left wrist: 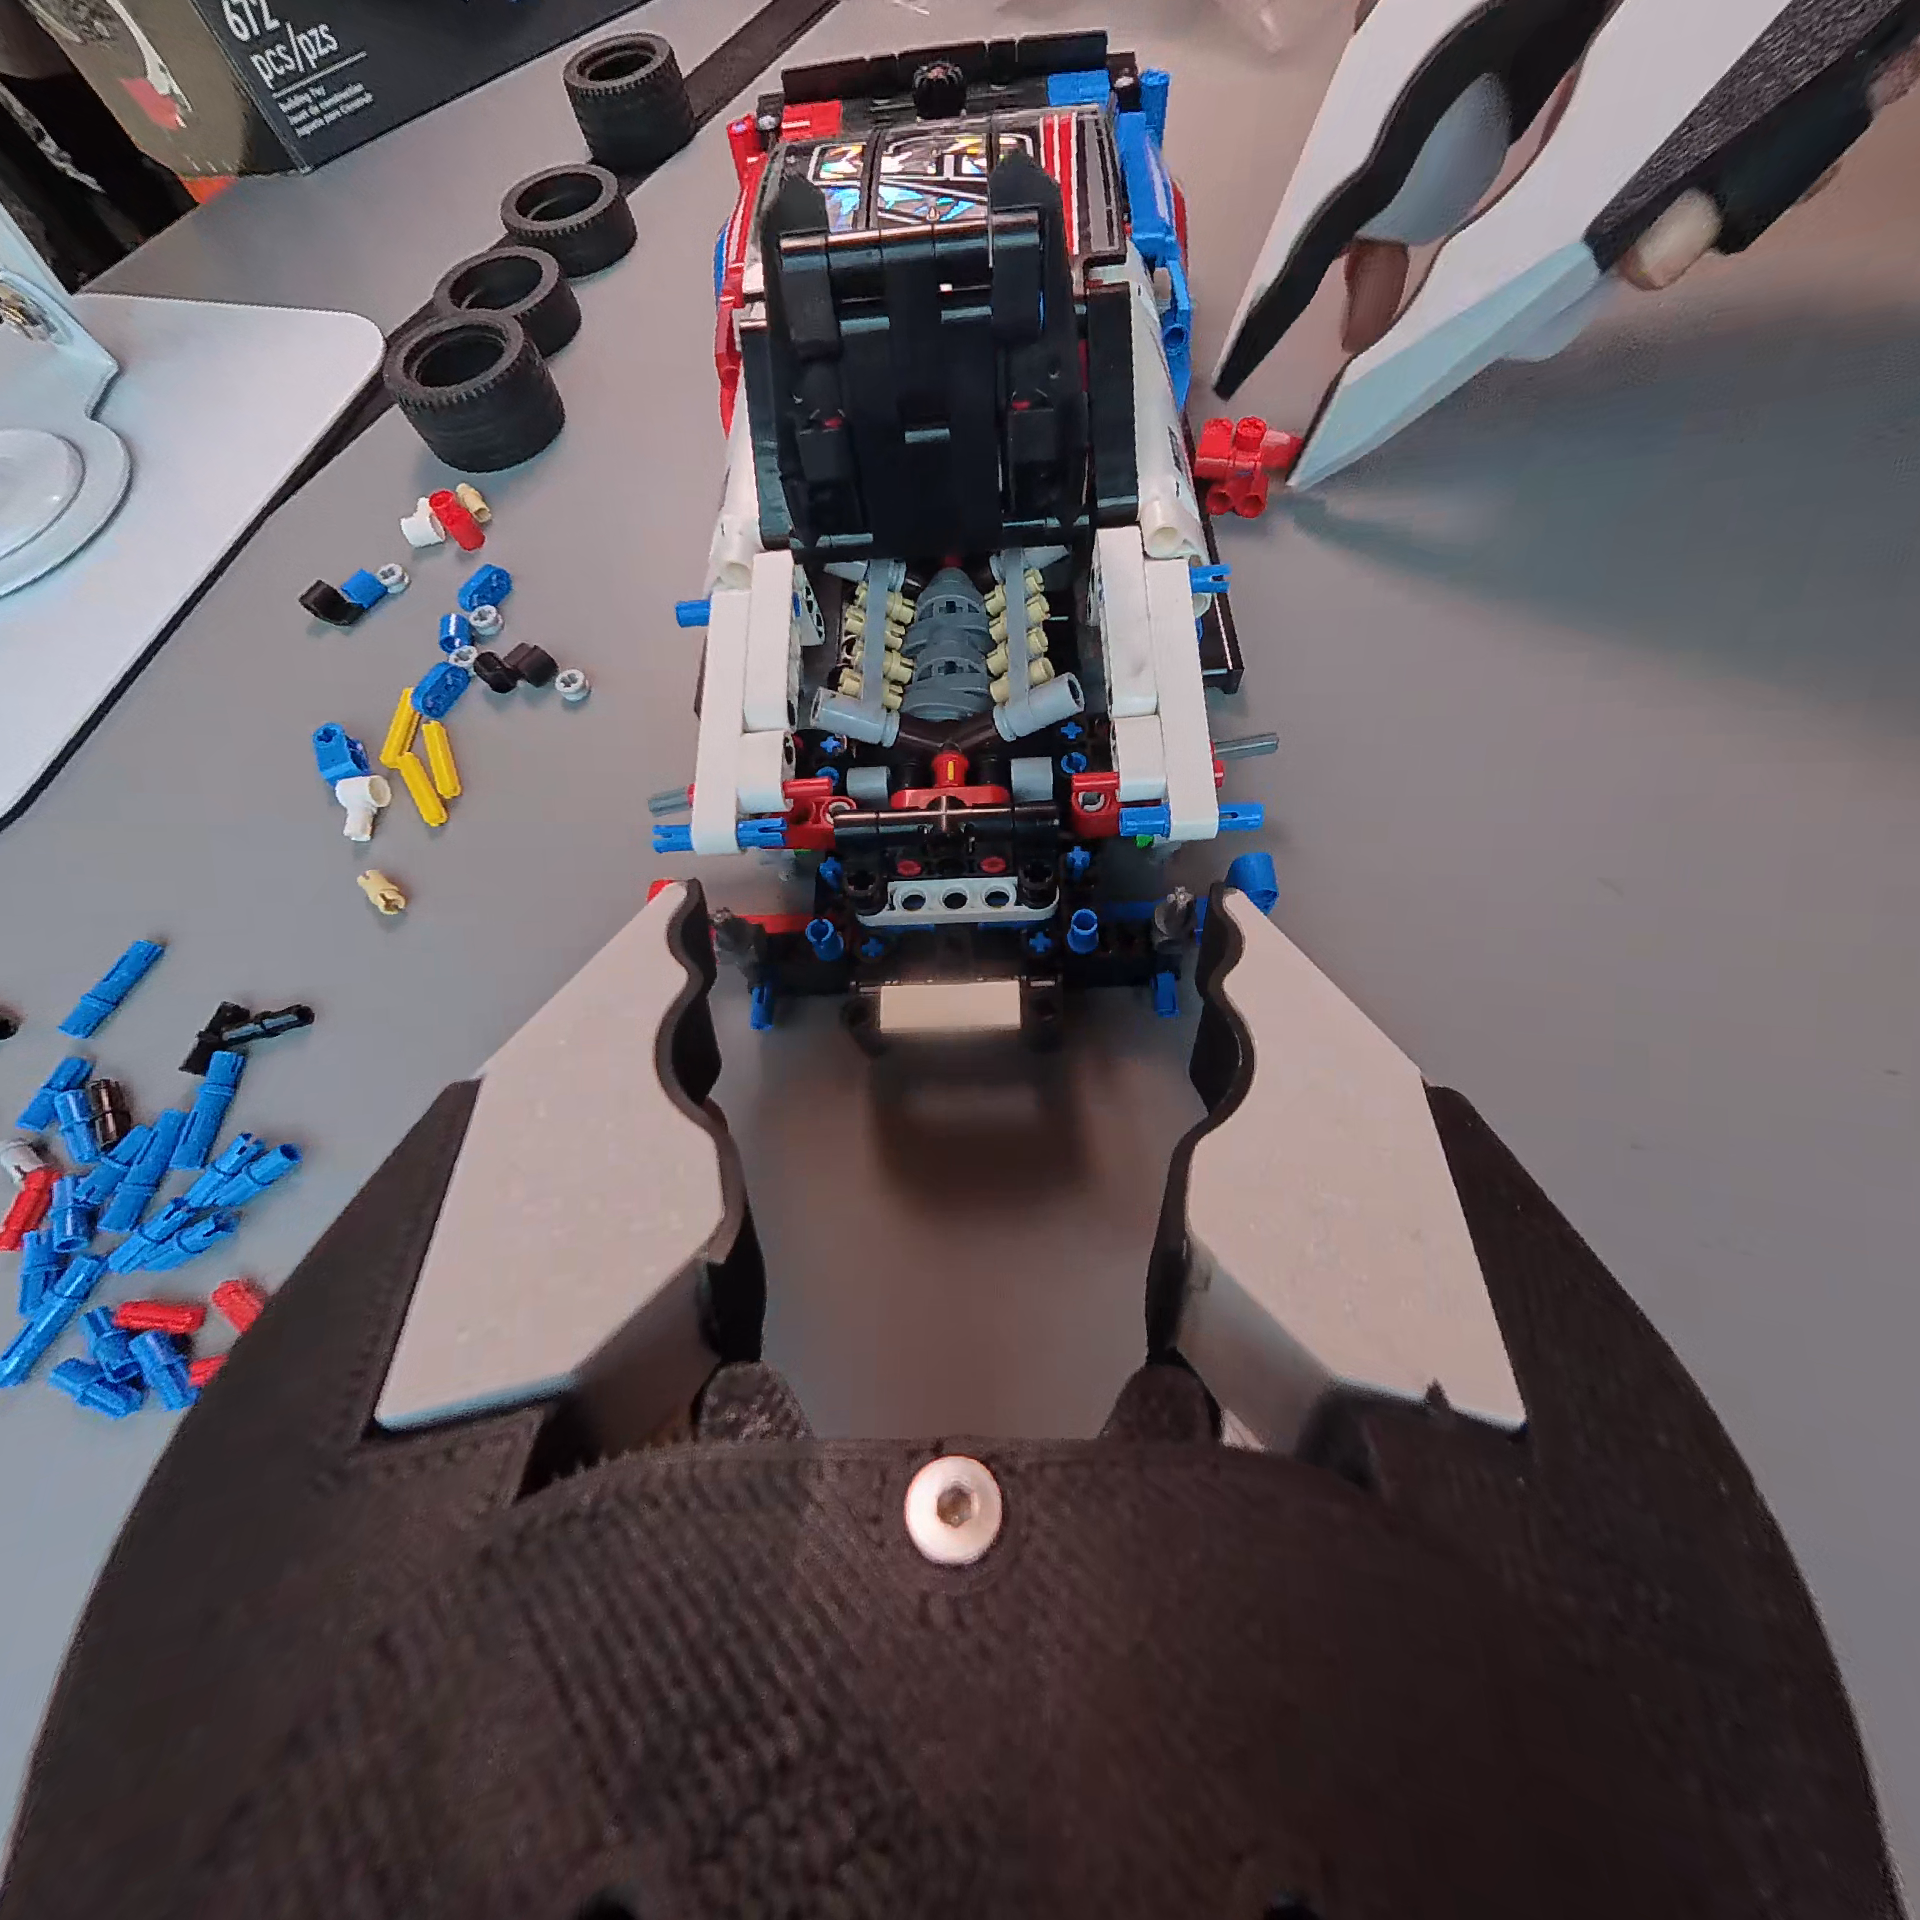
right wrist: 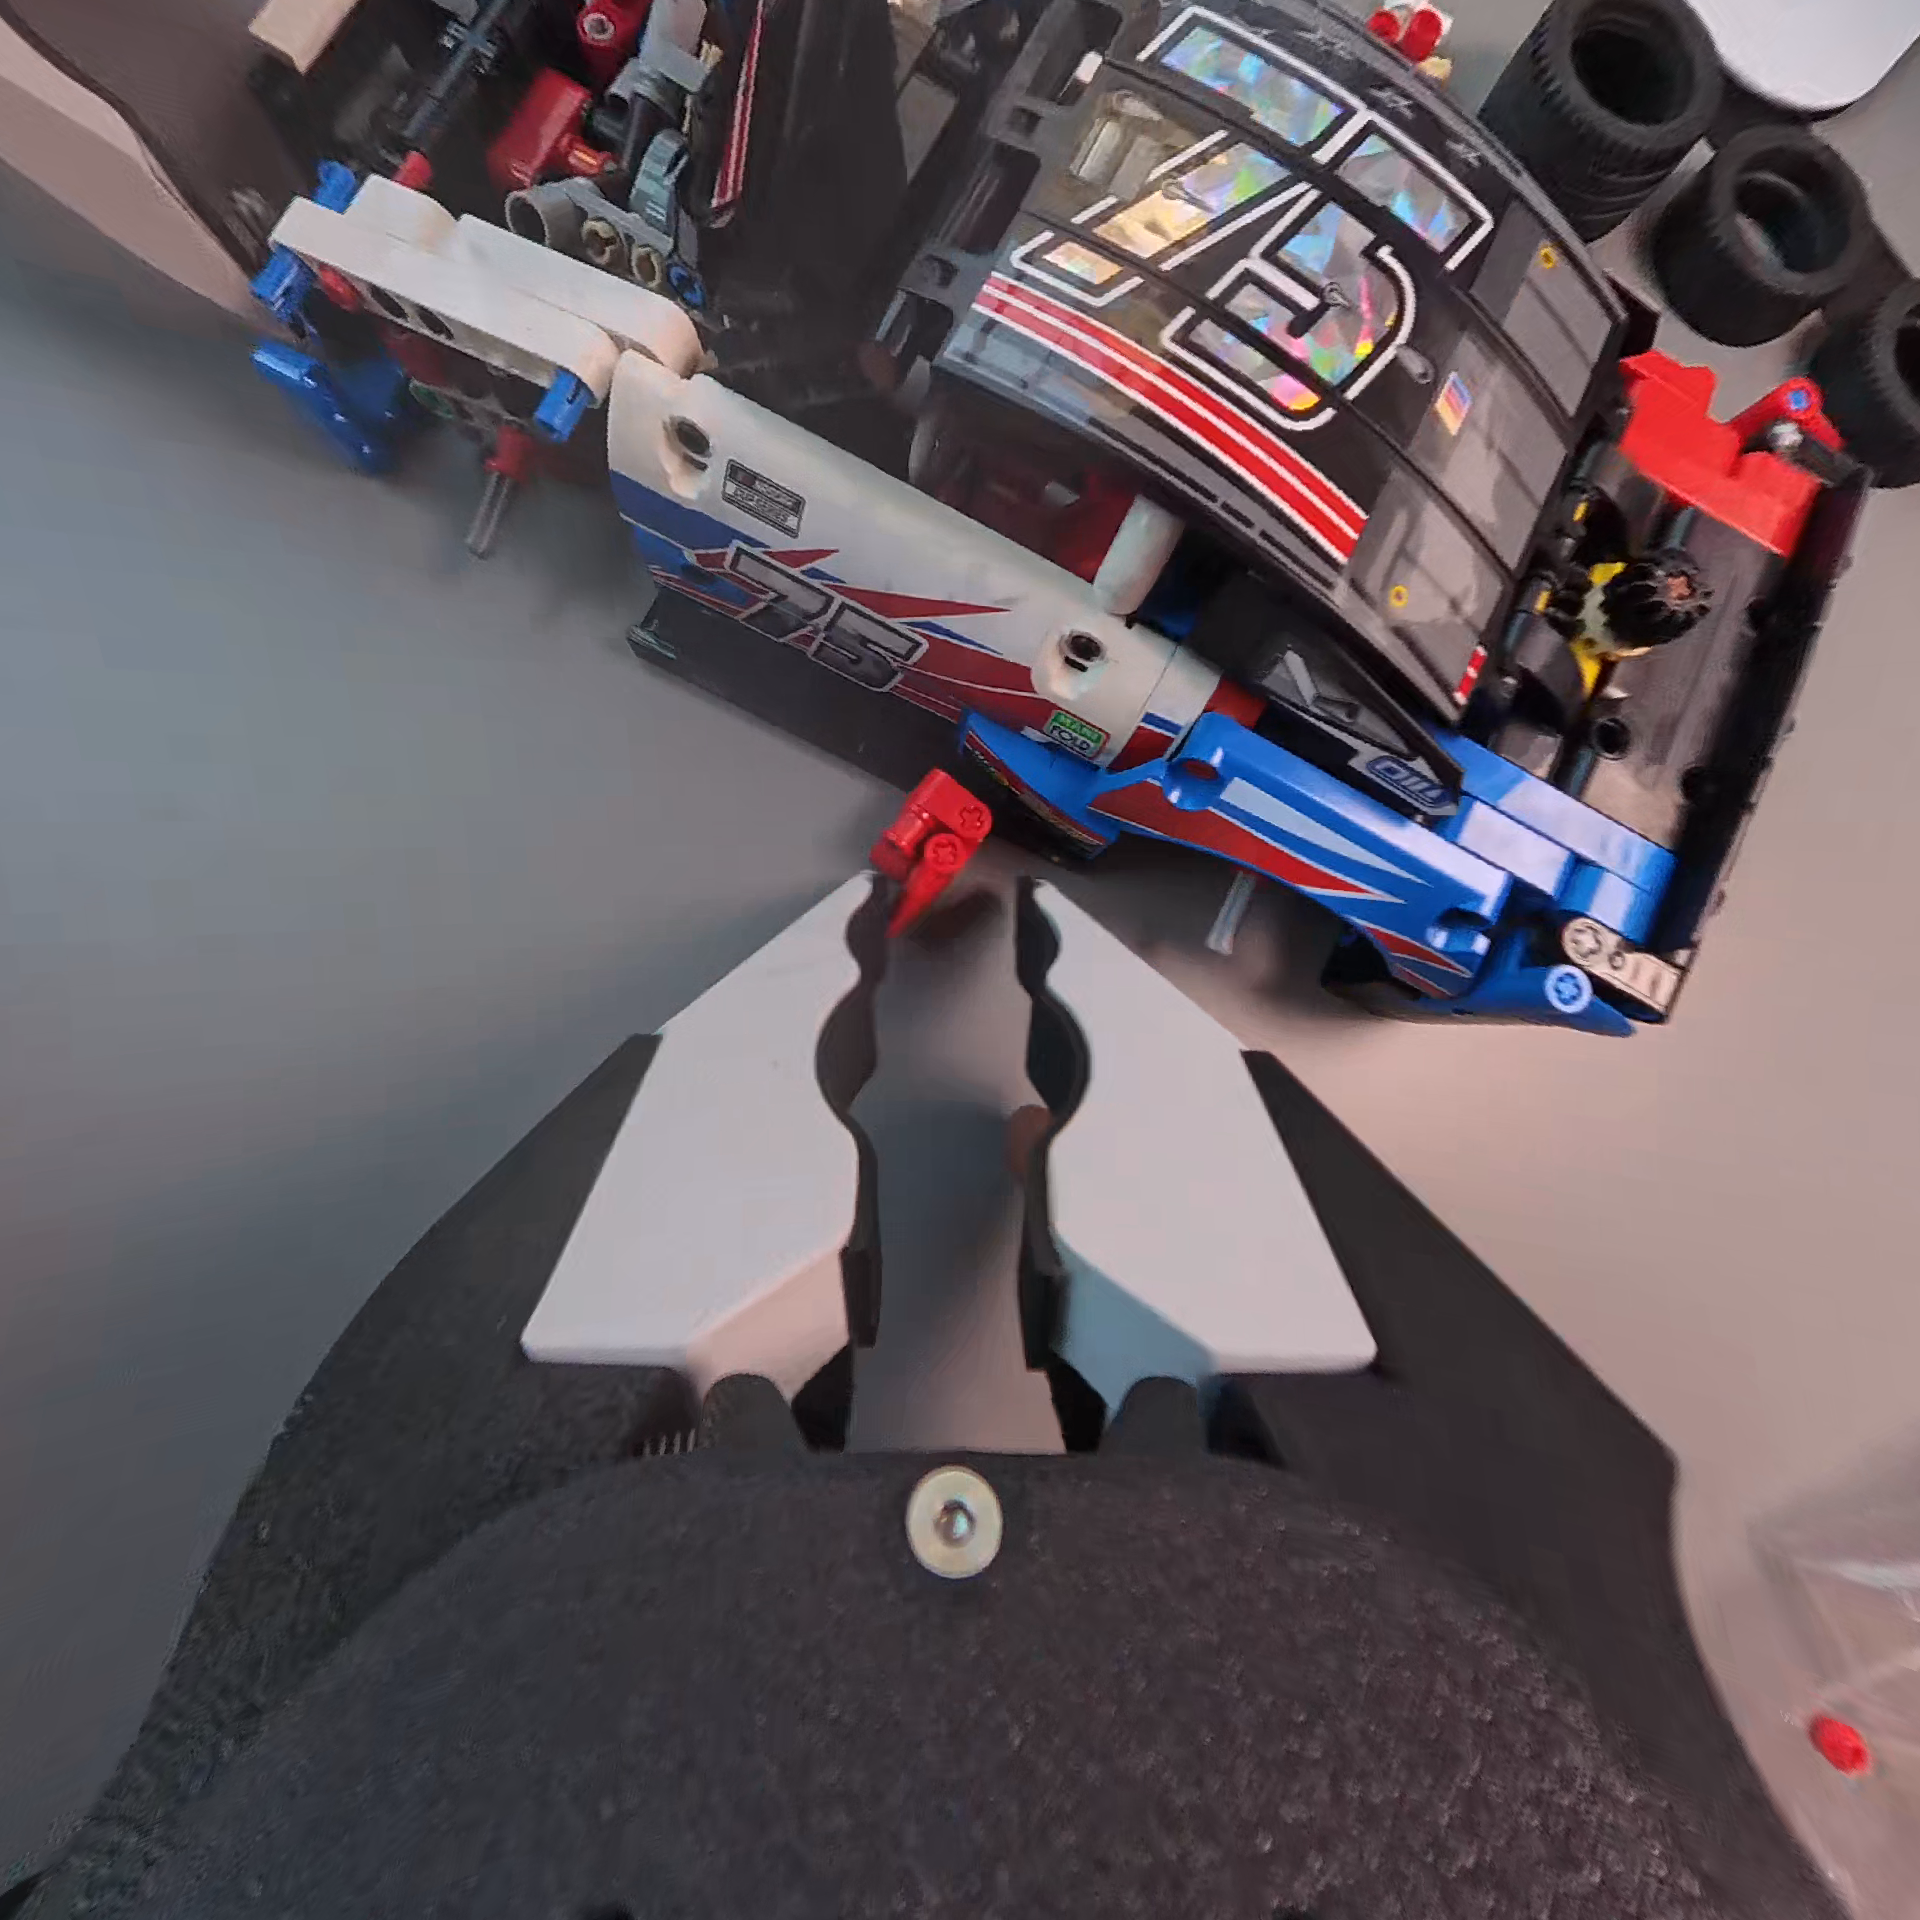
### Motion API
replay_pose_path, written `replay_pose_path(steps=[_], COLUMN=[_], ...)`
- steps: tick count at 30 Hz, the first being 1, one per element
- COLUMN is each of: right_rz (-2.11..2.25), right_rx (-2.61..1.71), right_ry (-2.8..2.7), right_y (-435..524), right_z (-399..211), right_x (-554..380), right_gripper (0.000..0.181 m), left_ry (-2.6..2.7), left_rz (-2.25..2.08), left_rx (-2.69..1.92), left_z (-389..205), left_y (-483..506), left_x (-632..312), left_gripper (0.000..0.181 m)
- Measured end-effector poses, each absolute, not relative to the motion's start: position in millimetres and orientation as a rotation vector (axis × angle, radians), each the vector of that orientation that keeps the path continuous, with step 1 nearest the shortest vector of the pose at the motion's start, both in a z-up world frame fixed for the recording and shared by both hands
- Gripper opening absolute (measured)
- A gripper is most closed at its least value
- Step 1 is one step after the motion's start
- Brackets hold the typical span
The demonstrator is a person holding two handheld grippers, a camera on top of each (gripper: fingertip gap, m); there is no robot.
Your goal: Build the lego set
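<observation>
The right gripper hovers low over the grey table, jaws a little apart, its left fingertip touching a small red piece lying just beside the car (blue, white and red side panels, black roof). Black tyres sit beyond the car.

Place: a hobby or office workspace, not a kitchen or shop.
Surface: smooth grey bench.
Far left corner: dark printed cardboard box; flat pale-grey stand base.
Left edge: loose small plastic building pieces; four black rubber tyres in a row.
</observation>
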State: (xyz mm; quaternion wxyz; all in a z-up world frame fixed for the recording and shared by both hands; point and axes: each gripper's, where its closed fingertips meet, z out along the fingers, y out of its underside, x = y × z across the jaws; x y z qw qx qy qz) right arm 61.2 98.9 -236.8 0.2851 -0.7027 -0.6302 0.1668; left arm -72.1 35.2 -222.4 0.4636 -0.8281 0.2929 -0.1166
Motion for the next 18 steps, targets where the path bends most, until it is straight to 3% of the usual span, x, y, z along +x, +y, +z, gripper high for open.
replay_pose_path(steps=[1,4,11,18], right_rz=[0.483,0.615,1.764,1.927], right_rx=[-1.865,-1.744,-1.108,-1.121], right_ry=[-1.711,-1.769,-1.259,-1.198], right_y=[93,79,16,0], right_z=[-237,-219,-52,-56], right_x=[58,57,49,35], right_gripper=[0.009,0.004,0.003,0.003], left_ry=[0.722,0.739,0.579,0.682], left_rz=[-0.31,-0.369,-0.583,-0.512], left_rx=[-2.033,-2.024,-1.739,-1.507], left_z=[-222,-216,-147,-110], left_y=[33,27,24,5], left_x=[-70,-69,-65,-26], left_gripper=[0.093,0.095,0.07,0.047])
